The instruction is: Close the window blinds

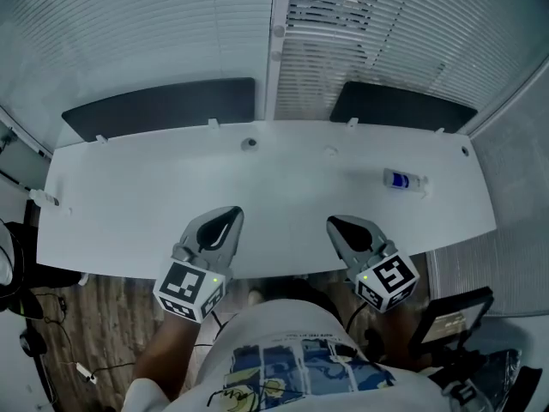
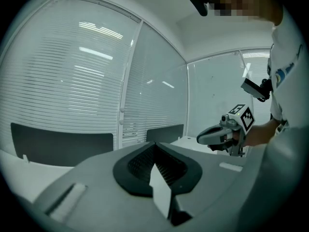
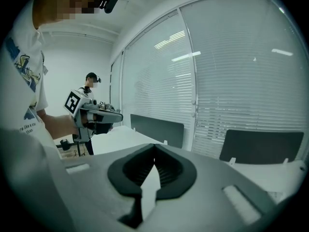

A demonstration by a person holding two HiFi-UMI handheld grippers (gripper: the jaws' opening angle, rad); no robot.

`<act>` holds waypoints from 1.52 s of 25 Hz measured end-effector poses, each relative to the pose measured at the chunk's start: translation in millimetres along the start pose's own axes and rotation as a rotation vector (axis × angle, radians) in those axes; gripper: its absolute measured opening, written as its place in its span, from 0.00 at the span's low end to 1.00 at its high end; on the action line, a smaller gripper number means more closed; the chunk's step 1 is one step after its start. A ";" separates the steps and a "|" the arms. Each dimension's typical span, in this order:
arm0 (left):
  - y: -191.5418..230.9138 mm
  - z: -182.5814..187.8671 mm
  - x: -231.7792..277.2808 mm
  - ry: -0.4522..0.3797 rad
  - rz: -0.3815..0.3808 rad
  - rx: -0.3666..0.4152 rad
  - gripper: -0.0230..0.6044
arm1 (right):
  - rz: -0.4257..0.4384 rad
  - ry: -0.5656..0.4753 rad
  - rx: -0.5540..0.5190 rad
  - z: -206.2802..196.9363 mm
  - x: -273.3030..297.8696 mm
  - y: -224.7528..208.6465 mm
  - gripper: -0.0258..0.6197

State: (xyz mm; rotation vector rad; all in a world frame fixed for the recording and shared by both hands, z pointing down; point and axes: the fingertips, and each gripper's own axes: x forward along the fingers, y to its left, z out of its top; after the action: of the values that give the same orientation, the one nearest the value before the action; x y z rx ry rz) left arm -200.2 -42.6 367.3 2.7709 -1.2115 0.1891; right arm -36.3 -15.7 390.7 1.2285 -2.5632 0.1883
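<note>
1. Blinds (image 1: 154,33) cover the windows straight ahead, past the far edge of the white desk (image 1: 257,196). They hang on both sides of the white window post (image 1: 276,50) and go down behind the desk as far as I can see.
2. Left of the post the slats look pale and even. Right of it there's a patch where the slats show darker gaps between them.
3. Left tool (image 1: 233,215) is over the near edge of the desk, pointing toward the window. Its jaws are closed tip to tip with nothing between them, so it's empty.
4. Right tool (image 1: 334,223) is pretty much the same. It sits just off the near edge and points at the window. Its jaws meet at the tips and it's holding nothing.
5. Both tools are well apart from the blinds, with the whole depth of the desk in between. Neither touches anything.
6. Two dark panels (image 1: 163,106) stand along the far edge of the desk, one on each side of the post, right in front of the blinds.
7. One small bottle (image 1: 401,180) with a blue label lies on the right part of the desk, away from both tools.
8. In the right gripper view another person (image 3: 91,88) is standing way back in the room.
</note>
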 end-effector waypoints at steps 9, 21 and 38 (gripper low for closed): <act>-38.2 -18.7 -42.9 0.026 -0.056 0.016 0.04 | -0.007 0.003 0.006 -14.8 -28.0 38.5 0.04; -87.4 -0.6 -68.0 -0.005 -0.100 0.025 0.04 | 0.001 -0.003 -0.032 -13.5 -72.6 51.6 0.04; -169.3 -20.0 -85.2 0.016 -0.091 0.002 0.04 | 0.032 0.001 -0.041 -49.2 -144.2 66.7 0.04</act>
State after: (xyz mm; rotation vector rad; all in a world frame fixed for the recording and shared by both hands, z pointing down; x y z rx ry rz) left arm -134.3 136.2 364.7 2.8132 -1.0796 0.2037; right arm 7.4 144.8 392.4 1.1728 -2.5744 0.1416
